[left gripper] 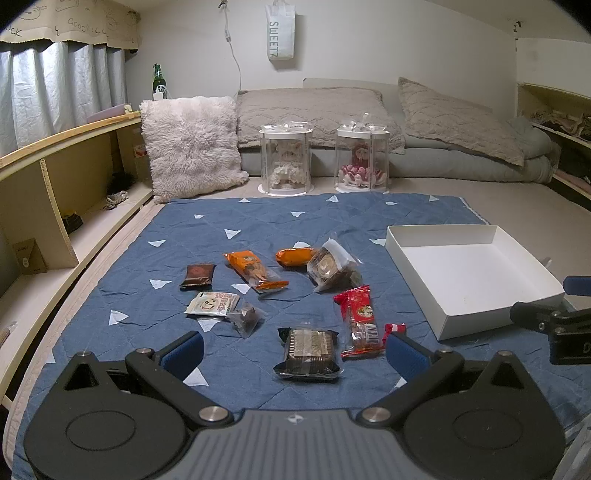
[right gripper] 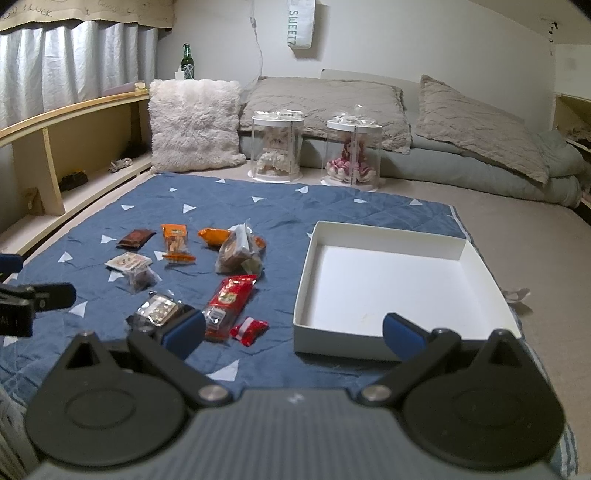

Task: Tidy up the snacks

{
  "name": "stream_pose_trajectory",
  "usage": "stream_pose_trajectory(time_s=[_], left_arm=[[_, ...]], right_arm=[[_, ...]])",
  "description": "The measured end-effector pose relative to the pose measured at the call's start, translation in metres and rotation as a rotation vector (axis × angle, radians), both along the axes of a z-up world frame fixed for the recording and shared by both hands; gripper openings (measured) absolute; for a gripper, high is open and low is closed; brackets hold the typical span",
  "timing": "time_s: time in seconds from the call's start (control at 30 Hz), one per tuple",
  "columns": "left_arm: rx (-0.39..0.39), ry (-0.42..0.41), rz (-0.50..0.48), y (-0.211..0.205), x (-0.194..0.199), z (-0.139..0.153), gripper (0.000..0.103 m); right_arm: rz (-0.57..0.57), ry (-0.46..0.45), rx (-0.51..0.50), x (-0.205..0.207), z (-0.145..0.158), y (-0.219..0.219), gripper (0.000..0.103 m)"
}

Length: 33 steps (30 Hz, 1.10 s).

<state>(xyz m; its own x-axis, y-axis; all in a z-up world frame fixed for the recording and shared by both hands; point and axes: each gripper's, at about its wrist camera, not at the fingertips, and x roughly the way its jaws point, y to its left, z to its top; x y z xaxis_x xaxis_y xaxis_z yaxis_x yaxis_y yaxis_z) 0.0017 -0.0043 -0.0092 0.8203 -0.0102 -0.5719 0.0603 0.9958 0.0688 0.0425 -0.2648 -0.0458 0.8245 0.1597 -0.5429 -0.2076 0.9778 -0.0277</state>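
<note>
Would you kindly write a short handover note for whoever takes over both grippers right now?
Left gripper: open, empty, hovering over the blue mat near the dark tray-packed snack.
Right gripper: open, empty, by the near edge of the white box.
Snacks: all loose on the mat, left of the box, including the long red packet, small red candy, orange packets and clear-wrapped cake.
Done: nothing; the box holds nothing.
Left: move every snack into the box.

"SWEETZ" on hanging white bag (left gripper: 280, 31), "GOOD LUCK" on curtain valance (left gripper: 66, 22)
</note>
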Motion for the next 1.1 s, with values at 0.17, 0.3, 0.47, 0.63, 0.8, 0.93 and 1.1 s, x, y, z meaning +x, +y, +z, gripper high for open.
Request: stream_pose_trajectory(time_s=[0.17,0.3,0.47,0.63,0.8,0.93,1.1], left_arm=[[-0.001,0.001,0.0,0.001,0.0,0.001,0.103],[-0.001,0.001,0.002,0.0,0.0,0.0,0.103],[-0.009,0.008,0.005,0.001,0.001,-0.001,0.103],[0.006,0.042,0.017,0.0,0.008,-0.008,0.103],[0.023,0.08,0.015,-0.003,0.015,-0.012,0.103],[0.03,0.099,0.016,-0.005,0.018,-0.014,0.103],[0.029,0.141,0.02,-0.009,0.03,-0.018,0.103]], right_arm=[[0.007,0.001,0.001,-0.001,0.0,0.0,0.103],[0.01,0.003,0.001,0.0,0.0,-0.001,0.103],[0.013,-0.006,0.014,0.001,0.0,-0.002,0.103],[0.011,-0.038,-0.005,0.006,0.005,-0.003,0.103],[0.036,-0.071,-0.016,0.023,0.014,-0.002,0.103],[0.08,-0.115,-0.025,0.041,0.024,0.003,0.103],[0.108,-0.105,-0.015,0.077,0.027,0.011,0.103]])
